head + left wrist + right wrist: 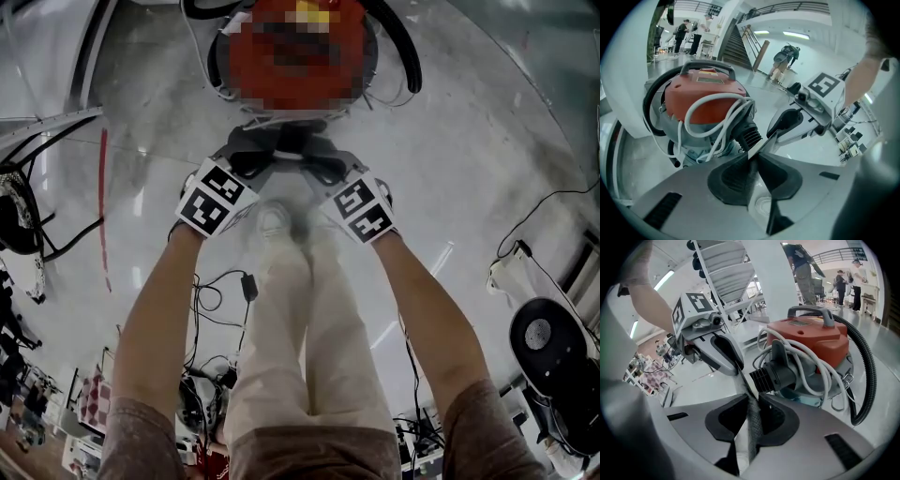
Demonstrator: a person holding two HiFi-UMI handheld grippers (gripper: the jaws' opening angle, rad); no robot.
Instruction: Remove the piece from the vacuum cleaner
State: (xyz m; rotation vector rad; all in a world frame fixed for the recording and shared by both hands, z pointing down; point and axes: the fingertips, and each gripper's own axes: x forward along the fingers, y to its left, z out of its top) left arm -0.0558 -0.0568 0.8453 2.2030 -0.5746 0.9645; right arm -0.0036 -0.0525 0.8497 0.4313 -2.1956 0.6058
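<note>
**Both grippers on the piece, vacuum cleaner close by**

Standing over the vacuum cleaner (pixel 703 98) on a pale workshop floor (pixel 469 169), a person holds one thin, flat piece (pixel 753 423) with both tools at once. The left gripper (pixel 753 153) has its jaws closed onto one end of the strip, with no gap showing beside it. The right gripper (pixel 753 395) pinches the other end in the same way, so the two tools meet almost nose to nose. The piece runs edge-on between them (its surface looks finely textured in the right gripper view). It sits just in front of the black ribbed fitting (pixel 771 376) low on the machine's grey body.

The grasp looks done on both sides. Whether the piece has come free is harder to say, because no view shows clearly if its far edge is seated in the machine or merely beside it. On this evidence the drawing-away has yet to be finished. A white cord (pixel 717 101) loops over the red top and a black hose (pixel 865 362) curls round the side, both clear of the held strip.
</note>
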